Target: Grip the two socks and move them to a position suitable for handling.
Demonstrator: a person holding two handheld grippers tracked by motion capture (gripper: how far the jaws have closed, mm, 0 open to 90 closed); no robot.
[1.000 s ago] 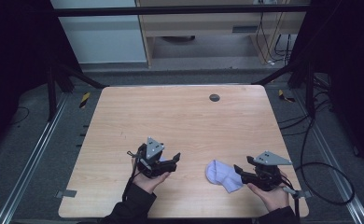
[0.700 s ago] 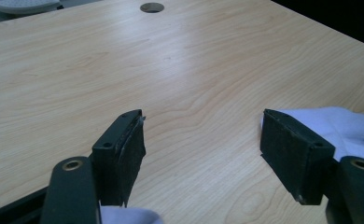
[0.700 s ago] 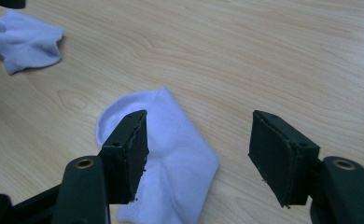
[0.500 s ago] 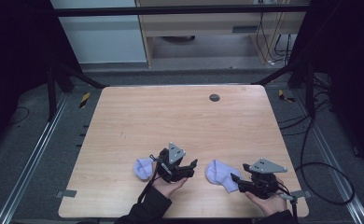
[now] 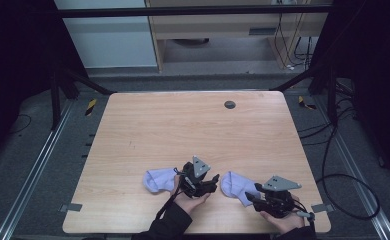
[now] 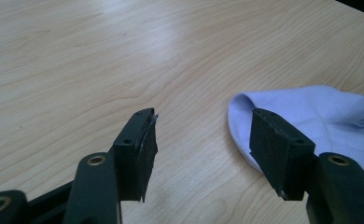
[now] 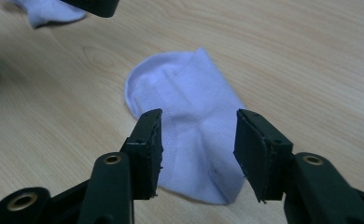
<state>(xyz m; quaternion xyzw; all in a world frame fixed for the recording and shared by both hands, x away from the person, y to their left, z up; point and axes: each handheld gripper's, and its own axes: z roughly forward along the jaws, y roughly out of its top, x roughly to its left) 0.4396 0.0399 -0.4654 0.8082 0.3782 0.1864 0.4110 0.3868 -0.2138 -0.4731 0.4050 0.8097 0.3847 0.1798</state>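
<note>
Two pale lilac socks lie flat near the table's front edge: a left sock (image 5: 157,180) and a right sock (image 5: 234,186). My left gripper (image 5: 214,182) sits between them and points right at the right sock (image 6: 320,116). Its jaws have just been closing but stand open with bare wood between them. One pad (image 6: 273,140) stands in front of the sock's rounded end. My right gripper (image 5: 251,198) points left over the right sock (image 7: 189,130). Its jaws have just been closing too, open and astride the sock, with the pads not pressing it.
The light wooden table (image 5: 193,125) has a small dark round disc (image 5: 229,104) near its far edge. Dark frame posts and cables stand on the floor around it. The left sock (image 7: 45,11) lies beyond the right one in the right gripper view.
My left hand has moved right, away from the left sock, which now lies uncovered on the table. Both pairs of jaws have narrowed. The right gripper has sunk slightly over its sock.
</note>
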